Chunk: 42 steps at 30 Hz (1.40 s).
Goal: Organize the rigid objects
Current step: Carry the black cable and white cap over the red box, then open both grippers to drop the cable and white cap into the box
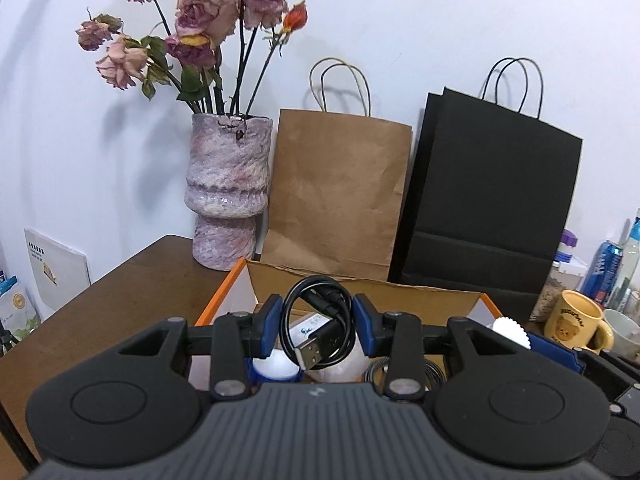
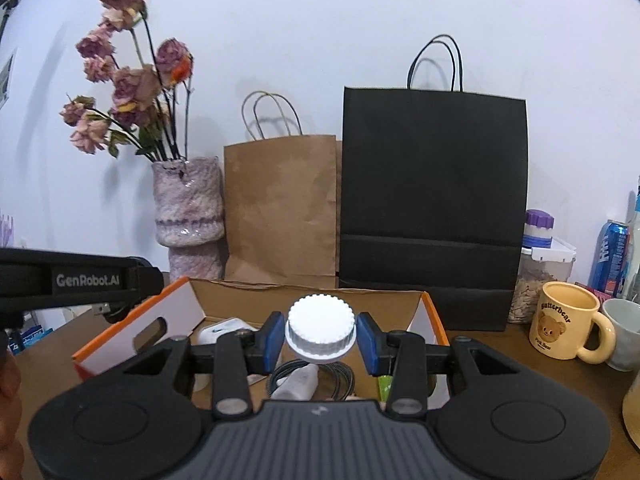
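Note:
My left gripper (image 1: 316, 326) is shut on a coiled black USB cable (image 1: 318, 320), its plug hanging toward the camera, held over an open cardboard box (image 1: 400, 286) with orange-edged flaps. In the right wrist view my right gripper (image 2: 320, 338) is shut on a white ribbed-cap bottle (image 2: 320, 330), held over the same cardboard box (image 2: 308, 294). Inside the box lie a white adapter (image 2: 224, 330), a grey coiled cable (image 2: 344, 380) and a small white bottle (image 2: 298, 384). The left gripper's body (image 2: 80, 280) shows at the left edge of that view.
On the brown table (image 1: 132, 292) stand a purple vase of dried roses (image 1: 228, 192), a brown paper bag (image 1: 340, 192) and a black paper bag (image 1: 496, 196) against the wall. At the right are a yellow bear mug (image 2: 564, 322), a blue can (image 2: 612, 256) and a lidded jar (image 2: 540, 276).

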Motion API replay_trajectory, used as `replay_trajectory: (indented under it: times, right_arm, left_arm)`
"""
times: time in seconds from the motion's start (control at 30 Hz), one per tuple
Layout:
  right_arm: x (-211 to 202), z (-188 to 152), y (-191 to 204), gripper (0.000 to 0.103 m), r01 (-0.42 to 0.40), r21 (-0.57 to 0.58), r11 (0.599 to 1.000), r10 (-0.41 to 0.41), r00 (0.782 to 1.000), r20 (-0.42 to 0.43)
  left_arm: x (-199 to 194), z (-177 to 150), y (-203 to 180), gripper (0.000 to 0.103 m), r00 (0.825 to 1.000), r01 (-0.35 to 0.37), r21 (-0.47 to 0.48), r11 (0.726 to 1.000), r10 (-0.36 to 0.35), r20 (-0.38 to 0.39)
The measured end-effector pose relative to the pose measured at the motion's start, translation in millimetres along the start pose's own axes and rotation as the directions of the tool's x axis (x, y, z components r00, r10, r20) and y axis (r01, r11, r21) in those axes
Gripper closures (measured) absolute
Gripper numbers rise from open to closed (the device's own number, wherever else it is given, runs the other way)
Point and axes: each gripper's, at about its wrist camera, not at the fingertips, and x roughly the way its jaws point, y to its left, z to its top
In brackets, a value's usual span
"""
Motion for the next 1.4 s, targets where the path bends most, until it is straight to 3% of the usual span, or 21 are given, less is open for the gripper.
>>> replay_trajectory:
  times: [0.77,1.4]
  right_arm:
    - [82,-9,-11,0.064,-0.008,-0.028,1.0,0.005,0.994,-0.106]
    - [99,-14,-11,0.064,-0.002,-0.052,0.999,-0.007,0.986,-0.169]
  left_arm:
    - [80,-4,-2,0.064,0.994,-0.024,0.098,0.995,0.034,-0.101]
    - [90,-9,-1,0.063,0.985,-0.046,0.139,0.989,0.069,-0.16]
